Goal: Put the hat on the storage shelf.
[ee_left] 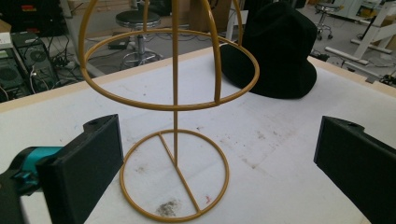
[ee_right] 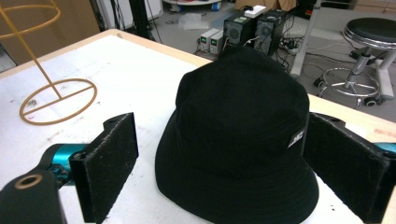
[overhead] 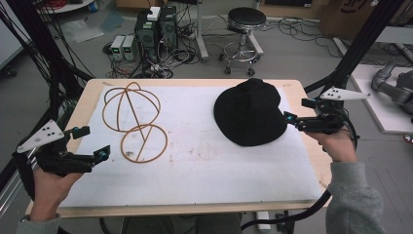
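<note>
Both sets of jaws stood wide open, nothing held. Right gripper (overhead: pixel 303 116) sat at the tabletop's right edge, jaws pointing inward at the black bucket hat (overhead: pixel 250 112). In the right gripper view the hat (ee_right: pixel 243 135) lay dead ahead between the two pads, brim flat on the white mat (overhead: pixel 204 161), small label on the side toward one pad. Whether a pad already touched the brim was hard to call from that angle; looked just clear.

Left gripper (overhead: pixel 90 144) hovered off the left edge, aimed at the yellow wire hat stand (overhead: pixel 134 122). That stand stood upright in the left half, round base ring (ee_left: pixel 175 175) on the mat, central rod (ee_left: pixel 175 84) vertical, hoop cage above. In the left gripper view the base sat centred between the open jaws, a bit ahead of them.

Hat was on the right half near the far edge, well apart from the stand. Right hand clearly nearer the hat, left nearer the stand. My guess: hat goes onto the stand, so the carry would run right to left across the tabletop.
</note>
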A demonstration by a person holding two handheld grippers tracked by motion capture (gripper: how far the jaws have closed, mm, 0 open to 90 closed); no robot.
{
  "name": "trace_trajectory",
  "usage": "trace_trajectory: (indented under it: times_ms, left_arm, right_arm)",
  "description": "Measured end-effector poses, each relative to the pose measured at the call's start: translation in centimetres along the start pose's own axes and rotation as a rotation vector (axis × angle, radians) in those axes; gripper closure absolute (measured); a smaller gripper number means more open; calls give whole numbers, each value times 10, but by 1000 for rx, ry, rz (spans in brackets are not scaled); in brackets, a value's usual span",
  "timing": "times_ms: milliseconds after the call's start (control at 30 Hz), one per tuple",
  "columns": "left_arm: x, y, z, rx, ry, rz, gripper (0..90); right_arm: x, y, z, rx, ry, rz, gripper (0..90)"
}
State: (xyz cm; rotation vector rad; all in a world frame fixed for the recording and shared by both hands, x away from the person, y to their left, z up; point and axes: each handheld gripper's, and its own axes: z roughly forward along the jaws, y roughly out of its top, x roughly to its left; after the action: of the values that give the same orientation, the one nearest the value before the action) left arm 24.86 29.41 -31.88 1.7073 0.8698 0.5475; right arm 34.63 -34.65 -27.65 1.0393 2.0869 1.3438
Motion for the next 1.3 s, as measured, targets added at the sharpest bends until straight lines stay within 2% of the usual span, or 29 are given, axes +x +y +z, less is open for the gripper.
trace_trajectory:
  times_ms: [200,333,500,533,667,900,1067,1300]
  left_arm:
    - [-1,0,2,3,-4,1,17]
    - [-1,0,2,4,-4,2,18]
    - [-2,0,1,2,-2,1,17]
    - [-2,0,1,1,-2,2,17]
    - [-1,-1,1,3,2,1,18]
    - [1,-2,2,9,8,-2,17]
    - [2,-3,4,17,9,-4,18]
    - [1,-4,4,15,14,0,17]
  right_arm:
    - [-3,20,7,4,-4,-41,107]
    - [-7,30,19,3,-8,-72,107]
    - [-11,39,33,15,-10,-80,107]
    - [-13,42,41,20,-5,-79,107]
    - [-17,45,51,15,2,-89,107]
    - [-24,45,65,15,-17,-100,107]
    - [-26,44,75,29,-17,-100,107]
    - [-29,44,89,9,-22,-110,107]
